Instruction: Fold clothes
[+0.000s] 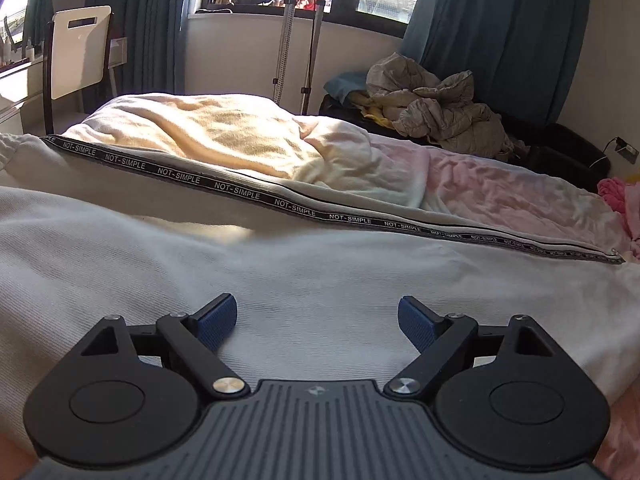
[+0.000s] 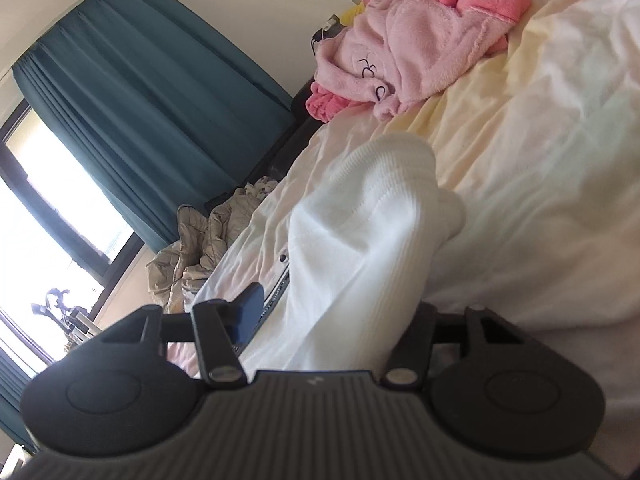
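Note:
A white ribbed zip-up jacket (image 1: pixel 280 272) lies spread across the bed, with a black "NOT-SIMPLE" tape (image 1: pixel 240 190) running along its zipper edge. My left gripper (image 1: pixel 318 316) hovers just above the flat white fabric, jaws wide open, nothing between the blue pads (image 1: pixel 216 320). In the right wrist view a bunched fold of the same white jacket (image 2: pixel 360 232) rises up between the jaws of my right gripper (image 2: pixel 338 304). Its left pad (image 2: pixel 250 308) sits against the zipper edge; the fabric hides the right pad. The jaws look shut on the fold.
A cream blanket (image 1: pixel 224 132) and pink sheet (image 1: pixel 500 188) cover the bed beyond the jacket. A pink fleece garment (image 2: pixel 416 48) lies near the bed's far end. A grey quilted heap (image 1: pixel 440 108), a metal stand (image 1: pixel 312 40), a chair (image 1: pixel 80 48) and teal curtains (image 2: pixel 152 92) line the window wall.

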A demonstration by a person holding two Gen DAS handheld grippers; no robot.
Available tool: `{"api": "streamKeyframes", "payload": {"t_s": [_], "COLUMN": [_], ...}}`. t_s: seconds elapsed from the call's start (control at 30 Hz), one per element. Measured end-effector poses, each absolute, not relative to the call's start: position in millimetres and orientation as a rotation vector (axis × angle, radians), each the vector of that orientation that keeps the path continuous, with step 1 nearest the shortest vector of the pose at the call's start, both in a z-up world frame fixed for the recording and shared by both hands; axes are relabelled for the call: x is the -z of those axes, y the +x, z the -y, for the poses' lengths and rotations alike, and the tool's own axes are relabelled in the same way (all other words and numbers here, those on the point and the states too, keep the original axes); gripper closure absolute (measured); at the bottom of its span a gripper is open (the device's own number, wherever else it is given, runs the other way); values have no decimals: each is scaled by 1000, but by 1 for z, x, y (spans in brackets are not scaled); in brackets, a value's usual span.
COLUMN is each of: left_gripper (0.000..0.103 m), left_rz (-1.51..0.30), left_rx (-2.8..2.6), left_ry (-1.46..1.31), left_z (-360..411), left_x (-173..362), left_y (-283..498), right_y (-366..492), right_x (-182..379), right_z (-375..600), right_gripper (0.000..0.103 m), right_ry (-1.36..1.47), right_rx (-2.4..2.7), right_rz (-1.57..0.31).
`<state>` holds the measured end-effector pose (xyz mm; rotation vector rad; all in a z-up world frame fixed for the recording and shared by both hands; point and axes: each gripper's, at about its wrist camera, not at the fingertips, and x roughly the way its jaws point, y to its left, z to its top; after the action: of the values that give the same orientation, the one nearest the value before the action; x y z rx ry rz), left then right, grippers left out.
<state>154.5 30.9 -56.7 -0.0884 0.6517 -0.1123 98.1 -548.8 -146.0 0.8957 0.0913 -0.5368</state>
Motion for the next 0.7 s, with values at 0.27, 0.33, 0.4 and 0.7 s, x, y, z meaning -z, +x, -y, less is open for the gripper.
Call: {"api": "streamKeyframes", "payload": {"t_s": [0.27,0.33,0.4,0.7], "left_gripper": [9,9,9,4], "left_rz": [-667,-664,-655,-685], "left_rx": [56,43,33,30], "left_ry": [38,50,48,44], "left_z": [-14,-11,-8,-6], "left_x": [66,68,69,71], "left_y": [155,153,151,157], "right_y": [100,103,107,119], "right_x": [164,157,147,87], "right_z": [565,561,556,518], "right_gripper": [85,88,89,94], "right_ry": [1002,955,871,635], "right_rx": [576,582,586,588], "right_rz": [-160,-167,-178,-148]}}
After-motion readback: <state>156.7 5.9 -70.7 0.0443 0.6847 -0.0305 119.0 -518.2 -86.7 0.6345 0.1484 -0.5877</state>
